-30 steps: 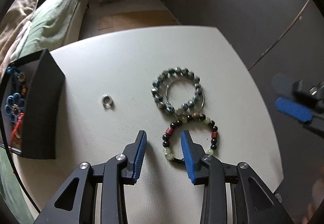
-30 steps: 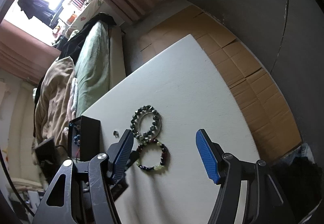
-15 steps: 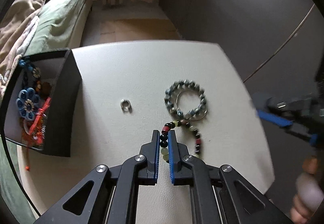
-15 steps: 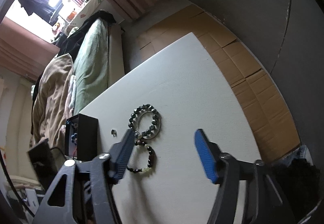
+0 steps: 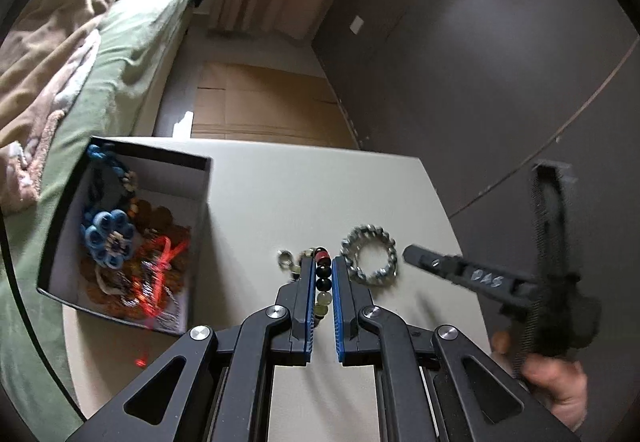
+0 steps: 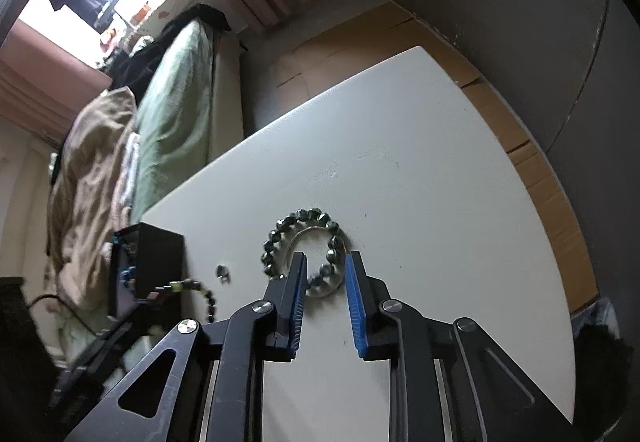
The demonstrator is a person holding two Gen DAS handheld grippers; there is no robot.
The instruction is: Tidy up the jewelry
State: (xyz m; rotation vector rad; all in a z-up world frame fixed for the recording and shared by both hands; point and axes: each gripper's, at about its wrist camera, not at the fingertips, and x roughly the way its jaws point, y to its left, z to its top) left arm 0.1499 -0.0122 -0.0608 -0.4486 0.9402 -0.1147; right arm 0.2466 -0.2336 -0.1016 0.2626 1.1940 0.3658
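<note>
My left gripper (image 5: 321,272) clamps the beaded bracelet (image 5: 323,276), box (image 5: 196,242) to its left | right gripper (image 6: 325,278) parted astride grey bracelet (image 6: 272,254) | ring (image 5: 285,258) and grey bracelet left.

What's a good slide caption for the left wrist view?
Left tool grips a beaded bracelet above the white table, beside an open jewelry box.
</note>
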